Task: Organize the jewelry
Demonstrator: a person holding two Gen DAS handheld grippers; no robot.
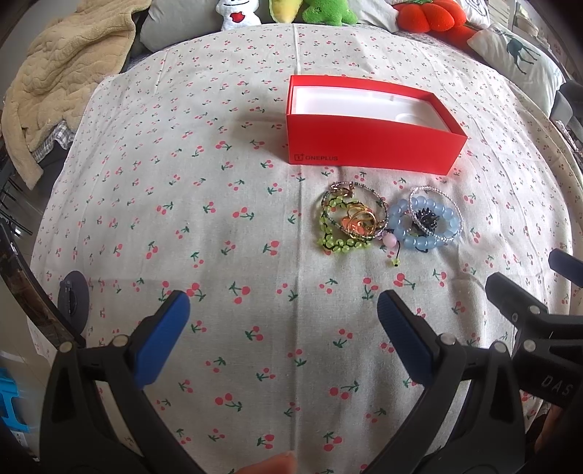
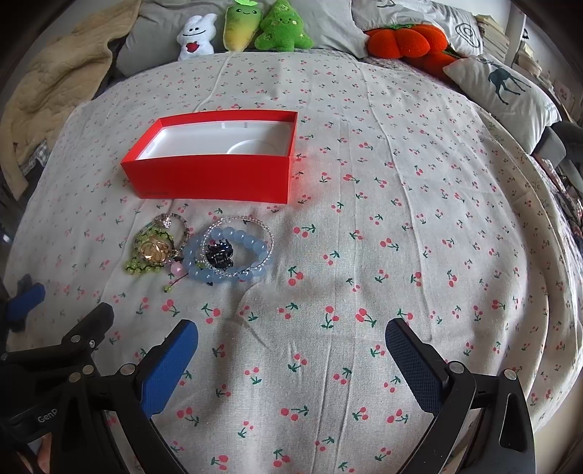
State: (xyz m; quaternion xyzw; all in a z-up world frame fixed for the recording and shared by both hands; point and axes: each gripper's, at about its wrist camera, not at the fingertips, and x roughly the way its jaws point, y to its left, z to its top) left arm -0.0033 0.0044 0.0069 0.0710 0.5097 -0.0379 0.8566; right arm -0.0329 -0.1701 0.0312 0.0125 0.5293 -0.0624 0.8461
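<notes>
An open red box [image 1: 368, 142] with a white empty inside stands on the cherry-print cloth; it also shows in the right wrist view [image 2: 215, 175]. In front of it lies a heap of jewelry: a green bead bracelet with gold rings [image 1: 349, 222] [image 2: 153, 249], and a blue bead bracelet [image 1: 424, 222] [image 2: 233, 255] around a black hair claw [image 2: 218, 253]. My left gripper [image 1: 282, 310] is open and empty, near of the heap. My right gripper [image 2: 291, 337] is open and empty, to the right of the heap.
Plush toys [image 2: 247, 25] and an orange pumpkin cushion [image 2: 400, 40] line the far edge. A beige blanket [image 1: 65, 73] lies at far left, a deer pillow [image 2: 506, 91] at far right. The cloth [image 2: 400, 218] spreads wide to the right.
</notes>
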